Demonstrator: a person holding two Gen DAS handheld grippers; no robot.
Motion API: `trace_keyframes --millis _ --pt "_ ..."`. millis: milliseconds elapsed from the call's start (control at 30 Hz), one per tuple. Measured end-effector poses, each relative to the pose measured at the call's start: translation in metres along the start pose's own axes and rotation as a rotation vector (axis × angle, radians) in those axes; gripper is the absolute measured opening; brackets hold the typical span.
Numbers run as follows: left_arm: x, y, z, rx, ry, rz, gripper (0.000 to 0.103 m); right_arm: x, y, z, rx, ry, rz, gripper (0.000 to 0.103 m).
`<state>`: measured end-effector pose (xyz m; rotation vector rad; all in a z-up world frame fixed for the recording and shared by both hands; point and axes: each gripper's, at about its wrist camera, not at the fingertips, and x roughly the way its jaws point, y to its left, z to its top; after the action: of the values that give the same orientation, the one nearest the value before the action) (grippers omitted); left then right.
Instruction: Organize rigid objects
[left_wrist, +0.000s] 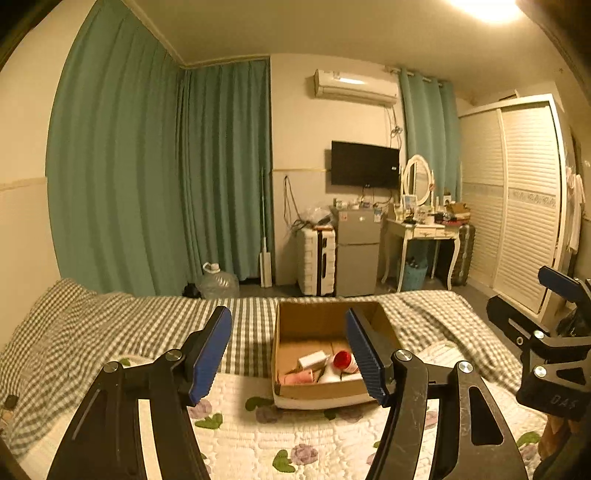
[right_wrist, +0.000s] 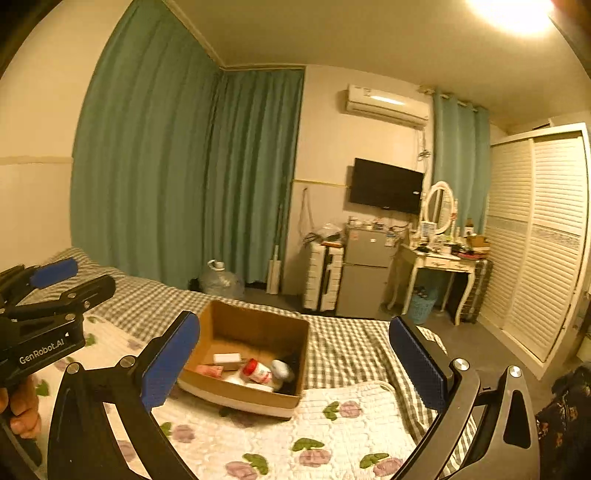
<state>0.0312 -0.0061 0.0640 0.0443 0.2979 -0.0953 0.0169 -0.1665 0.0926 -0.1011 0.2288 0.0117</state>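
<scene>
An open cardboard box (left_wrist: 284, 391) (right_wrist: 236, 397) sits on the bed. Inside lie a white bottle with a red cap (left_wrist: 341, 362) (right_wrist: 256, 371), a small white box (left_wrist: 313, 359) (right_wrist: 226, 357), a pink pack (left_wrist: 297, 377) (right_wrist: 208, 370) and a white rounded object (right_wrist: 281, 369). My left gripper (left_wrist: 288, 356) is open and empty, held above the bed in front of the box. My right gripper (right_wrist: 295, 363) is open and empty, also short of the box. Each gripper shows at the edge of the other's view.
The bed has a flowered quilt (left_wrist: 295, 443) (right_wrist: 314, 435) over a checked sheet (left_wrist: 129, 317) (right_wrist: 351, 350). Beyond the bed stand a water jug (left_wrist: 218, 282), a white suitcase (left_wrist: 316, 260), a small fridge (left_wrist: 358, 251), a dressing table (left_wrist: 424, 232) and a wardrobe (left_wrist: 517, 192).
</scene>
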Motion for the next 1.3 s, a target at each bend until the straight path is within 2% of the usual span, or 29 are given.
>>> trace_keyframes --millis 300,533,1300 --pt "0.032 -0.001 -0.037 0.031 0.059 0.010 0.067 0.044 0.001 -0.042 0.000 0.098 0.006 0.103" --pt "0.043 0.009 -0.046 -0.012 0.091 0.010 0.067 0.057 -0.002 -0.062 0.035 0.136 0.002 0.103" --pt "0.051 0.018 -0.058 0.005 0.105 0.028 0.067 0.063 0.005 -0.075 0.037 0.153 0.016 0.103"
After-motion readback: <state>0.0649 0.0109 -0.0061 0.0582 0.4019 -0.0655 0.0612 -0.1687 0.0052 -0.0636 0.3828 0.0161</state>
